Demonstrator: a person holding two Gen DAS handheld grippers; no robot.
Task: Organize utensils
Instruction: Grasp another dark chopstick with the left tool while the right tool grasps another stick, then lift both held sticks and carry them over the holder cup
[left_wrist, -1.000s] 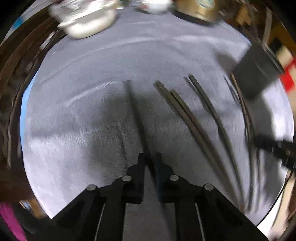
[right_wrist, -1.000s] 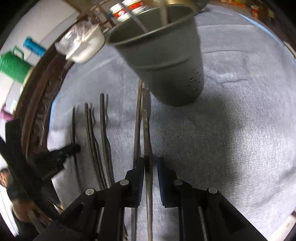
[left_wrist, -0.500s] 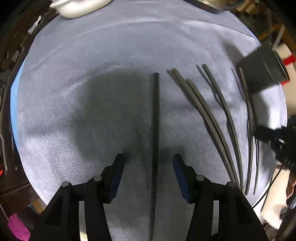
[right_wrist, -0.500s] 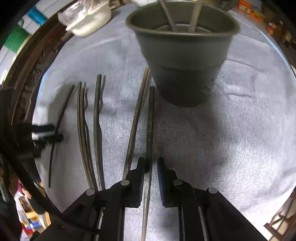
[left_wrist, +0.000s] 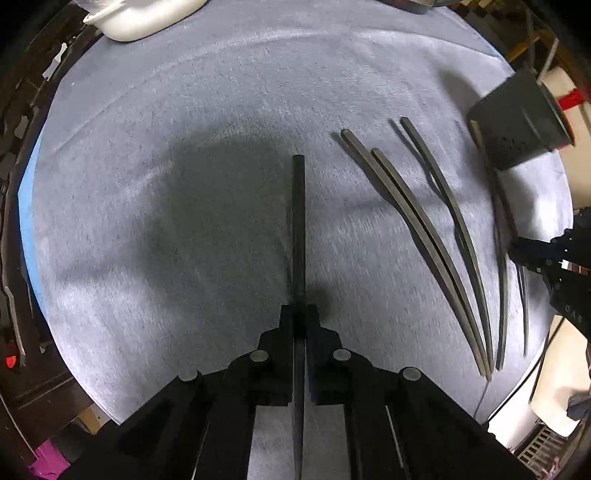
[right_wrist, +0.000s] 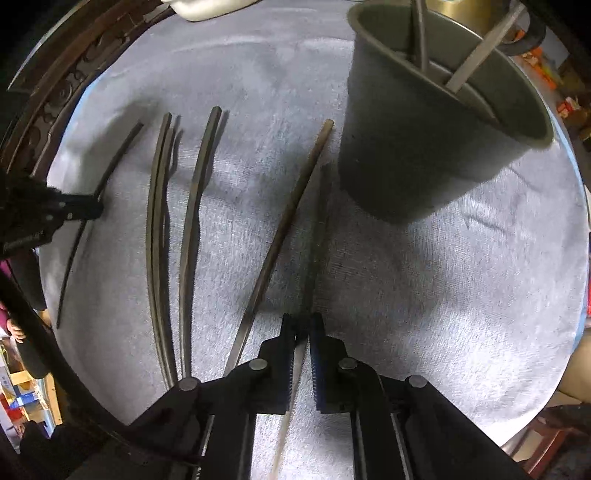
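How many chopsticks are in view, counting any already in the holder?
8 chopsticks. One in the left tongs, one in the right tongs, four lying on the cloth between them, two standing in the grey cup. The cup may hide more.

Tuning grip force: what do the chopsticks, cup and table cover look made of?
Chopsticks: dark, square-ended sticks with a dull sheen, probably lacquered wood or hard plastic; cannot tell which.
Cup: matte grey, smooth thin rim, small holes low in its wall in the left view; likely moulded plastic.
Cover: grey-white cloth with visible woven ribbing and soft creases; a towel-like fabric.
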